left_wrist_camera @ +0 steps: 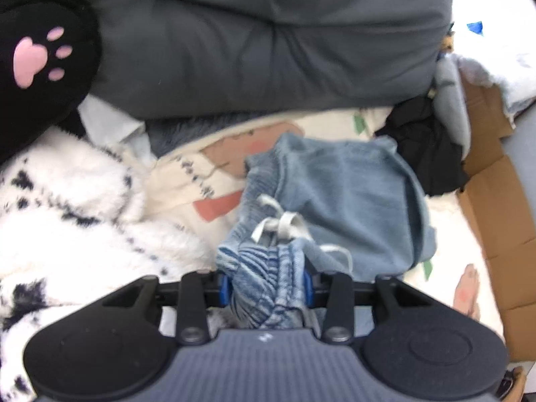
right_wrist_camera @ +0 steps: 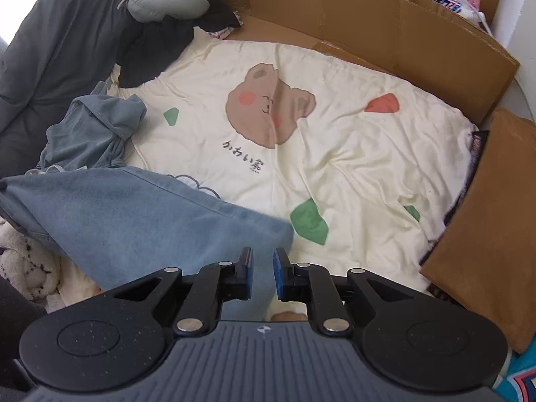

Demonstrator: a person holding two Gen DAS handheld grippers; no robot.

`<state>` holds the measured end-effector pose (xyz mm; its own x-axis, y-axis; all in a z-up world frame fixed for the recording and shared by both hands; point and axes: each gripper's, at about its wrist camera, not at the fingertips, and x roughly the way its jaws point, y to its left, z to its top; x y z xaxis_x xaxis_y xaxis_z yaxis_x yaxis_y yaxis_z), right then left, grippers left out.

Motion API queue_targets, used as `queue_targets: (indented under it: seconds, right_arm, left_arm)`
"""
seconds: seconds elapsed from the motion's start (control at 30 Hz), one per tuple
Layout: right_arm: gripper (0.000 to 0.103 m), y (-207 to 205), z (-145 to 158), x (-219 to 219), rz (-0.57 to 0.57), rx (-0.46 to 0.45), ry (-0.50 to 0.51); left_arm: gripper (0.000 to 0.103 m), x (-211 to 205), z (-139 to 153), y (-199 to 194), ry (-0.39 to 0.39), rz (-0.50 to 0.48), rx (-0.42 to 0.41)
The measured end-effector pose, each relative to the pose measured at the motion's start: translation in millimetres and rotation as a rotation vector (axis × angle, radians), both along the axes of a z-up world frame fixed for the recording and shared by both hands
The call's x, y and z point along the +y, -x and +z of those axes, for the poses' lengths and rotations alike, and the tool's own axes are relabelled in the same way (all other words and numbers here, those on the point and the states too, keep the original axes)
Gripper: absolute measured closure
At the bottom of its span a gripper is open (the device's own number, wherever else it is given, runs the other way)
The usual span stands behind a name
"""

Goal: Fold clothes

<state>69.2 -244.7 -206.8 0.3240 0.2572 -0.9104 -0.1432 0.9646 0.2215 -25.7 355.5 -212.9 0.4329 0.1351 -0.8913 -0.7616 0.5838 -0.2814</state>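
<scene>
On the cream bear-print bedsheet (right_wrist_camera: 335,154) at about 9 o'clock, we've got the soft blue drawstring shorts (left_wrist_camera: 338,194) bunched up. Our left hand-held gripper (left_wrist_camera: 266,284) pinches the ribbed waistband, probably to lift it straight; our right hand-held gripper (right_wrist_camera: 263,273) sits slightly spread, holding nothing.

We have two fisheye views, each looking forward along its gripper's fingers. The left wrist view sits low and close over the blue garment (left_wrist_camera: 341,201), facing a grey cushion (left_wrist_camera: 268,40) at the far side, with cardboard (left_wrist_camera: 495,207) at its right edge. The right wrist view is higher and looks down across the cream bedspread (right_wrist_camera: 351,154) toward the far cardboard wall (right_wrist_camera: 335,10). Both views share the garment (right_wrist_camera: 134,214), bedspread (left_wrist_camera: 335,120), cushion (right_wrist_camera: 60,43) and cardboard.
</scene>
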Motion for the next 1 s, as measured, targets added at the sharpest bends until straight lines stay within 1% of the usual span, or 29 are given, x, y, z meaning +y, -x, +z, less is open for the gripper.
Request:
queue_targets:
  seconds: [0.13, 0.23, 0.27, 0.37, 0.43, 0.47, 0.53, 0.6, 0.67, 0.73, 0.83, 0.93, 1.0]
  right_arm:
    - [0.088, -20, -14, 16, 0.04, -0.012, -0.018]
    - [0.081, -38, -24, 29, 0.073, -0.031, -0.034]
    - [0.079, -44, -27, 33, 0.084, -0.04, -0.035]
    - [0.078, -56, -34, 42, 0.106, -0.056, -0.039]
    - [0.074, -62, -38, 48, 0.117, -0.065, -0.043]
    - [0.071, -65, -41, 50, 0.122, -0.07, -0.045]
    - [0.068, -68, -47, 55, 0.129, -0.078, -0.049]
    - [0.064, -70, -53, 59, 0.136, -0.088, -0.054]
    - [0.063, -70, -61, 62, 0.133, -0.118, -0.055]
    - [0.063, -71, -71, 64, 0.111, -0.139, -0.059]
    - [0.063, -72, -90, 66, 0.052, -0.149, -0.098]
    - [0.063, -73, -101, 75, 0.042, -0.154, -0.107]
    - [0.063, -74, -109, 81, 0.035, -0.158, -0.112]
  left_arm:
    - [0.055, 0, -1, -3, 0.021, -0.022, 0.029]
    - [0.055, 1, 2, -2, 0.038, -0.003, 0.033]
    - [0.055, 1, 4, -1, 0.035, -0.002, 0.035]
    - [0.052, 4, 11, 3, 0.026, 0.013, 0.037]
    - [0.052, 8, 16, 7, 0.018, 0.035, 0.034]
    - [0.052, 9, 18, 7, 0.013, 0.04, 0.031]
    - [0.052, 12, 22, 0, 0.002, 0.039, 0.02]
    - [0.052, 12, 20, -13, 0.008, 0.027, -0.004]
    - [0.048, 10, 16, -31, 0.023, 0.003, -0.04]
    - [0.047, 7, 9, -50, 0.034, -0.026, -0.075]
    - [0.046, 7, -1, -80, 0.065, -0.05, -0.124]
    - [0.045, 1, -9, -112, 0.077, -0.083, -0.156]
    - [0.042, -4, -15, -131, 0.083, -0.097, -0.172]
